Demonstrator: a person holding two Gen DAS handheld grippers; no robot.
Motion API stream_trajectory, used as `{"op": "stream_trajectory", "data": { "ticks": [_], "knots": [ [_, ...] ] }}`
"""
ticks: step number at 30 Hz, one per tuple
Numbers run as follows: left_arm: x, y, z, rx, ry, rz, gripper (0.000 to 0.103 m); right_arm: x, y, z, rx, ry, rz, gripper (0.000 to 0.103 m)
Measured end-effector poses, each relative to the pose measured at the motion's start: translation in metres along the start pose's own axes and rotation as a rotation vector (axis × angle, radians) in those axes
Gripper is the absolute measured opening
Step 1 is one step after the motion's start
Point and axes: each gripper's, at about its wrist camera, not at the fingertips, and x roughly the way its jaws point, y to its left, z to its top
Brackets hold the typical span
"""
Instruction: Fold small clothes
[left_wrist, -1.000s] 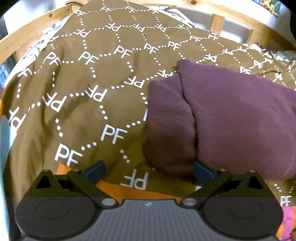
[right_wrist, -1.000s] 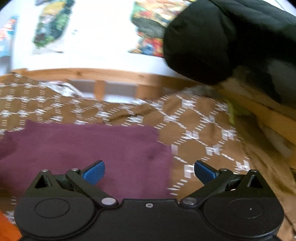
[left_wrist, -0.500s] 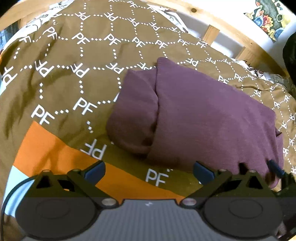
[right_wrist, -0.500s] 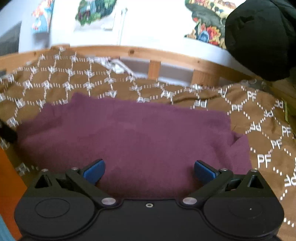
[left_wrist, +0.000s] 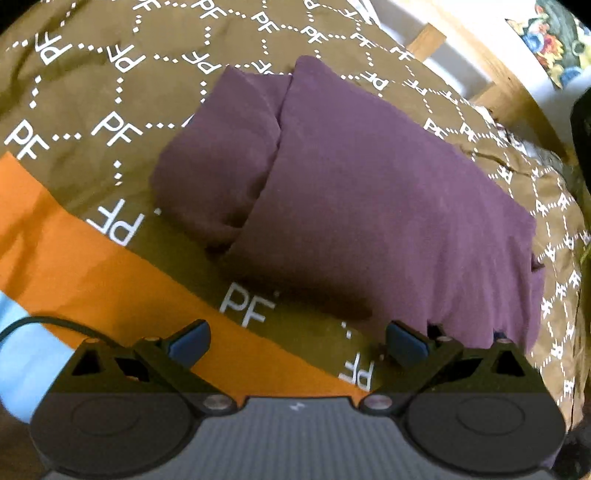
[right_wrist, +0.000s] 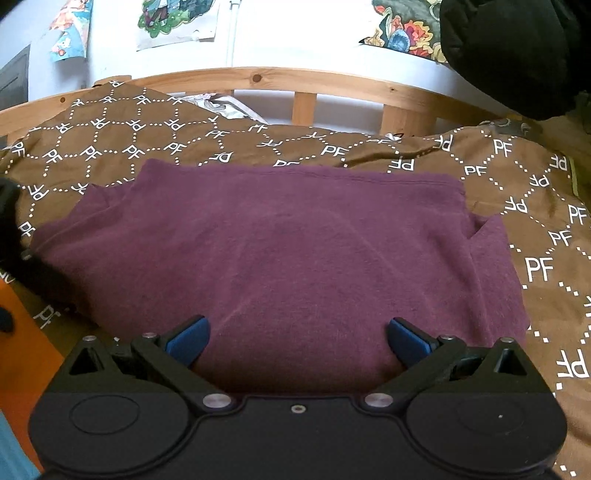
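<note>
A maroon garment (left_wrist: 369, 192) lies folded flat on a brown blanket printed with "PF" (left_wrist: 110, 92); a folded flap shows on its left side. It also shows in the right wrist view (right_wrist: 280, 251), a wide rectangle with a sleeve edge sticking out at its right. My left gripper (left_wrist: 297, 341) is open and empty, over the blanket just in front of the garment's near edge. My right gripper (right_wrist: 297, 338) is open and empty, its fingers spread over the garment's near edge.
An orange band (left_wrist: 92, 258) and a light blue strip (left_wrist: 26, 362) of bedding lie at the near left. A wooden bed rail (right_wrist: 295, 81) runs along the back, with posters on the white wall. A black padded object (right_wrist: 517, 48) hangs at the upper right.
Both grippers have pulled back from the garment and stayed open. The left view swung right, so the garment now fills its middle. The right view swung left onto the whole garment.
</note>
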Motion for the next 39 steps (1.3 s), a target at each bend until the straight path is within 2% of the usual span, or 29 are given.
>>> {"op": "stream_trajectory", "data": {
  "ticks": [3, 8, 11, 14, 18, 23, 27, 30, 35, 39],
  "knots": [
    [0.010, -0.005, -0.001, -0.007, -0.020, -0.004, 0.103, -0.001, -0.002, 0.001, -0.009, 0.004, 0.011, 0.102],
    [0.021, -0.017, -0.003, 0.024, -0.101, 0.007, 0.103, -0.001, -0.003, 0.000, -0.006, 0.008, 0.015, 0.102],
    [0.031, -0.015, 0.001, 0.018, -0.095, 0.023, 0.103, 0.000, -0.003, 0.002, -0.010, 0.013, 0.018, 0.102],
    [0.031, -0.011, 0.002, 0.012, -0.097, 0.007, 0.103, 0.000, -0.006, 0.005, -0.024, 0.016, 0.032, 0.102],
    [0.027, -0.002, -0.001, -0.016, -0.126, -0.011, 0.100, -0.009, -0.012, 0.006, -0.030, -0.039, 0.026, 0.102],
    [0.025, -0.004, -0.002, -0.017, -0.170, 0.014, 0.097, -0.013, -0.019, 0.005, -0.009, -0.112, -0.053, 0.102],
    [0.026, -0.009, -0.005, -0.003, -0.202, 0.033, 0.090, -0.001, -0.026, 0.003, 0.023, -0.053, -0.062, 0.102],
    [0.026, -0.012, -0.005, 0.000, -0.212, 0.031, 0.085, 0.002, -0.028, 0.001, 0.036, -0.048, -0.058, 0.102],
    [0.025, -0.009, -0.005, -0.022, -0.221, 0.016, 0.084, 0.001, -0.028, 0.000, 0.036, -0.048, -0.053, 0.102],
    [0.023, -0.003, -0.007, -0.045, -0.225, -0.023, 0.084, 0.001, -0.029, -0.001, 0.044, -0.047, -0.045, 0.102]
  ]
}}
